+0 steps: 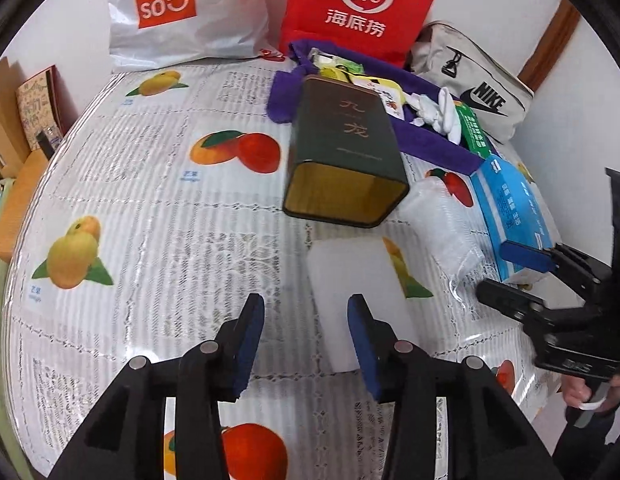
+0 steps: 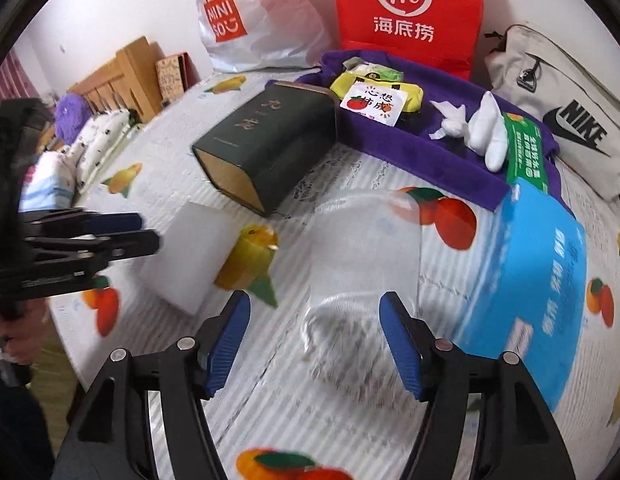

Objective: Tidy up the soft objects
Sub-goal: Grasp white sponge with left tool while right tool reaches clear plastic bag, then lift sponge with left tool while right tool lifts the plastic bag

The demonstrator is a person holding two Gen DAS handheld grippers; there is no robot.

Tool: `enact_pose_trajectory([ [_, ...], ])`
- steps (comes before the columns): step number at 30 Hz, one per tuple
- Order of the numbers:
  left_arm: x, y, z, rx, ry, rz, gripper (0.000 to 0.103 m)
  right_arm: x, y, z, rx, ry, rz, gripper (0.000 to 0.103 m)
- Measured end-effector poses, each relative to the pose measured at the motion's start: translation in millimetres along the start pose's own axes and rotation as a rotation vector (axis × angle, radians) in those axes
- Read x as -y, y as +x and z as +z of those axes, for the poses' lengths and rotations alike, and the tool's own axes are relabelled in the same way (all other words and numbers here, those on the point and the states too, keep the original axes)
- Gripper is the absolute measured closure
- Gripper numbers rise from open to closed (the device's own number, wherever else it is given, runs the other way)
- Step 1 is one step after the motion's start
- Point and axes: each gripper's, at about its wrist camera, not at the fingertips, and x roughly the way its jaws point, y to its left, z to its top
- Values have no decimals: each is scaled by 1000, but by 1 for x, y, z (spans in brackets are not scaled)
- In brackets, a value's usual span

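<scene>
Left claw [image 1: 305,334] spread, empty; a white block [image 1: 358,300] lies just ahead. Right claw [image 2: 314,334] spread over a clear bag [image 2: 366,248], not pinching.

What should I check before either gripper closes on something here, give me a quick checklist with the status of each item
1. Left gripper open, nothing between the pads: ok.
2. White foam block lined up between the left jaws: not ok, it sits toward the right finger.
3. Right gripper open and empty: ok.
4. Clear plastic container centred ahead of the right gripper: ok.
5. Purple cloth tray has free space: ok, a bare patch shows.
6. Green tin clear of the foam block: ok, a gap shows.
</scene>
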Motion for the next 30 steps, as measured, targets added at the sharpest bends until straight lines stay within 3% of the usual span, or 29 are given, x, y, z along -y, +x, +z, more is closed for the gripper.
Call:
enact_pose_trajectory([
  [11, -22, 3, 3, -5, -42, 3, 57, 3, 51, 9, -80, -3, -77, 37],
  [14, -22, 7, 5, -15, -43, 1, 55, 5, 53, 10, -63, -2, -93, 38],
  [17, -21, 10, 5, -16, -40, -11, 55, 5, 52, 10, -45, -7, -105, 55],
  [19, -19, 10, 6, -18, -36, -23, 55, 5, 49, 9, -39, -12, -115, 76],
  [22, -14, 10, 6, -21, -29, -46, 54, 8, 47, 8, -32, -17, -116, 92],
  [25, -6, 11, 6, -26, -27, -61, 44, 11, 44, 5, -33, -15, -110, 98],
  [30, 8, 6, 4, -25, -11, -80, 39, 12, 23, 1, 2, -18, -106, 98],
])
